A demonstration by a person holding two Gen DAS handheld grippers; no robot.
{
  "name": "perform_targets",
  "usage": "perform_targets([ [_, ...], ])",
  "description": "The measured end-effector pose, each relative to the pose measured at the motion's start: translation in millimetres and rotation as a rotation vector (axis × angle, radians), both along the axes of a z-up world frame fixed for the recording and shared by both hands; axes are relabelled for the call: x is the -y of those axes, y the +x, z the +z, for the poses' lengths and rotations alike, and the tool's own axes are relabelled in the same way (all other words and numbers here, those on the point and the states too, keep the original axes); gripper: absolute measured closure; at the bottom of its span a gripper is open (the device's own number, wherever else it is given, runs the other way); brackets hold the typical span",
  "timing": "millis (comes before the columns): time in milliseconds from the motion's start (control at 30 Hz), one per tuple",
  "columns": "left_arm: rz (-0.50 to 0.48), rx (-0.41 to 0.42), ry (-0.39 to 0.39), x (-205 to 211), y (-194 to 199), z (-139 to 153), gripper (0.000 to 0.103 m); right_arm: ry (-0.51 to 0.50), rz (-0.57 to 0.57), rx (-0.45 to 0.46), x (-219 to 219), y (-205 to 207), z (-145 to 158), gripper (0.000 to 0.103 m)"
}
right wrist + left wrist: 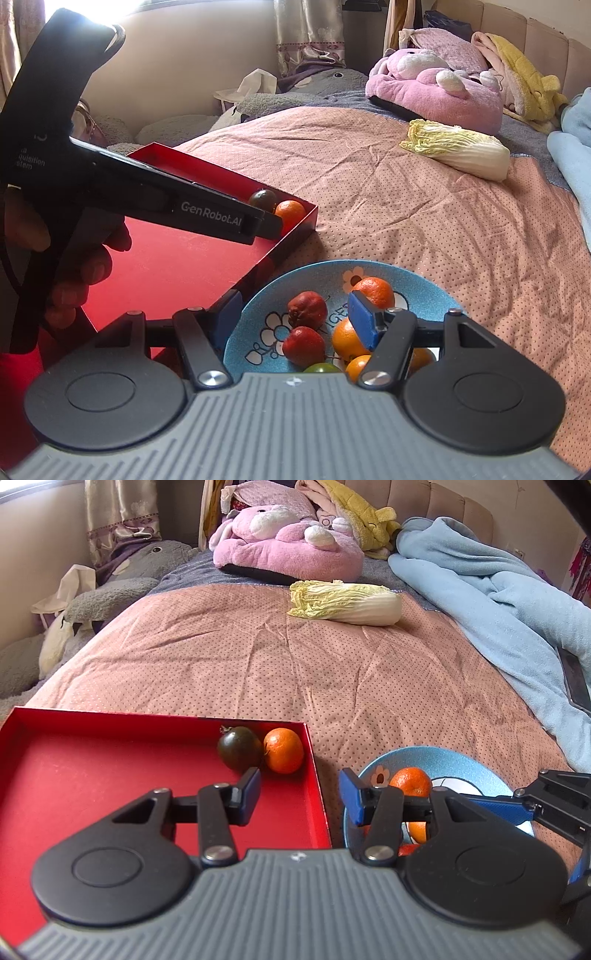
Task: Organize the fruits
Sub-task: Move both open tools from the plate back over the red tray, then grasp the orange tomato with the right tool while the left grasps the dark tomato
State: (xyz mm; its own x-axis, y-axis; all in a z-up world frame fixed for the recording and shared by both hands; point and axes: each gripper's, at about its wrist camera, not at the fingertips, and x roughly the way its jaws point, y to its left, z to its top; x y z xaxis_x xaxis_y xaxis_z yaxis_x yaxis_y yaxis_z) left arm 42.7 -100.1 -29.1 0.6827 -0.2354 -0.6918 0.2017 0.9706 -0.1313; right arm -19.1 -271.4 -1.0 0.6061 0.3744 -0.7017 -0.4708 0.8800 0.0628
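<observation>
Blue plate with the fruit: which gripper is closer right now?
Right. The right gripper hovers open directly over the blue plate, fingers straddling its fruit. The left gripper sits beside it, open and empty above the red tray edge.

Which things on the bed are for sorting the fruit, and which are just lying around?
For the job: red tray, blue plate, oranges, dark tomato, red fruits.
Just lying about: cabbage, pink plush, blue blanket, grey plush.
</observation>
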Motion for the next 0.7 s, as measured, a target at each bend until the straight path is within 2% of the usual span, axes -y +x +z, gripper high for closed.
perform_targets([
  [333,0.150,-0.009,-0.007,-47,11,0,0.053,0.006,0.044,0.028,-32,26,-2,0.035],
  [500,0.185,-0.029,-0.007,-70,20,-3,0.053,-0.027,0.066,0.046,-54,48,-3,0.038],
  [700,0.149,-0.043,0.008,-72,28,-9,0.053,-0.189,0.139,0.129,-81,70,-9,0.048],
])
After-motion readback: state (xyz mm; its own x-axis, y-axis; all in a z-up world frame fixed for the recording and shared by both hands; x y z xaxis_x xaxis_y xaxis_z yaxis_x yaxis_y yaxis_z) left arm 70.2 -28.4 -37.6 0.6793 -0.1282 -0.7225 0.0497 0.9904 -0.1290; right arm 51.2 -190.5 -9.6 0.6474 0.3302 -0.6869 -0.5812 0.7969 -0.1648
